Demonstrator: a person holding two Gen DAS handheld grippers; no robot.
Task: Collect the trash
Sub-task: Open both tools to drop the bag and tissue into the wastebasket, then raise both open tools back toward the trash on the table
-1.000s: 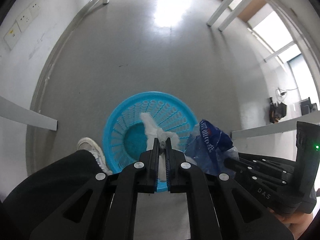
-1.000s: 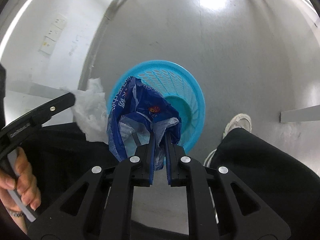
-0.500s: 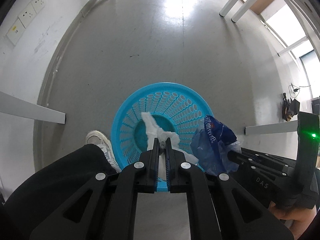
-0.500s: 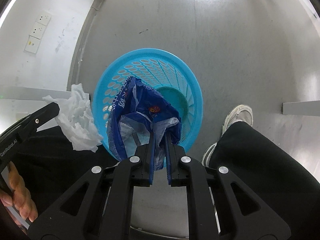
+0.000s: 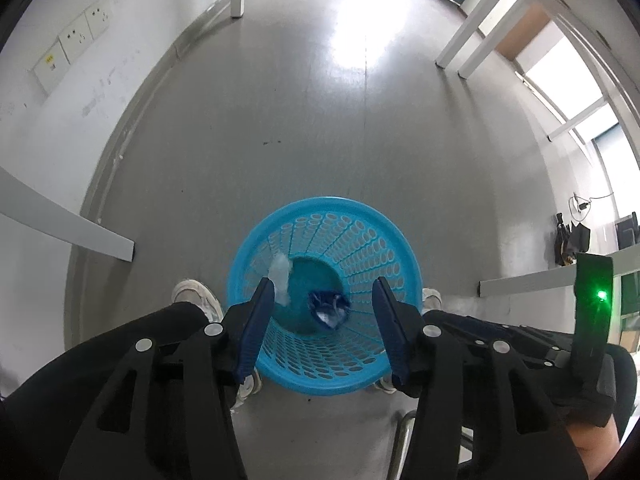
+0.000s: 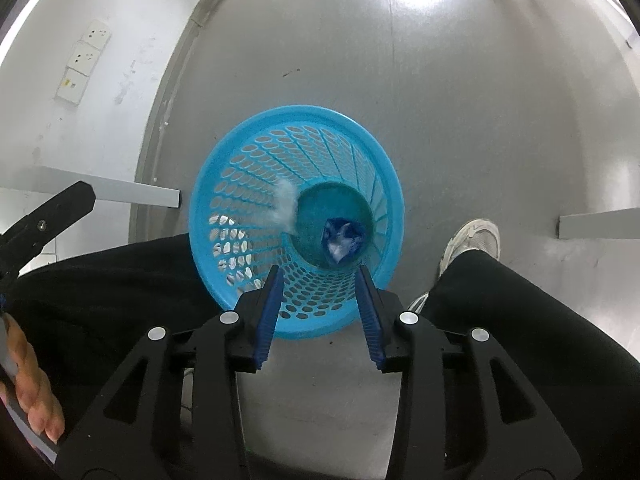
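Drop step, both pieces of trash released over the blue basket [image 5: 324,240]. Left gripper [image 5: 323,304] jaws opening, about half spread, nothing between the pads; white tissue [image 5: 280,276] is blurred, just ahead of its left fingertip, inside the basket against the wall and seemingly mid-fall. Right gripper [image 6: 319,296] jaws also opening, a bit narrower, nothing held; blue plastic bag [image 6: 342,238] lies crumpled on the basket floor, straight ahead of and below the gap between the fingers. Both grippers point steeply down over the basket mouth.

Next move, as a guess: lift both grippers clear of the rim and look for more trash; none shows on the floor in either view, so this load may be the last one.

View differences: left wrist shows the right gripper's body with a green light [image 5: 600,294] off to its right side, and both shoes near the basket base. Right wrist shows the left gripper's fingertip [image 6: 76,196] to its left, the person's fingers [image 6: 36,400] on the handle, and one shoe [image 6: 476,240] to the right. Basket bottom reads clearer in the right wrist view.
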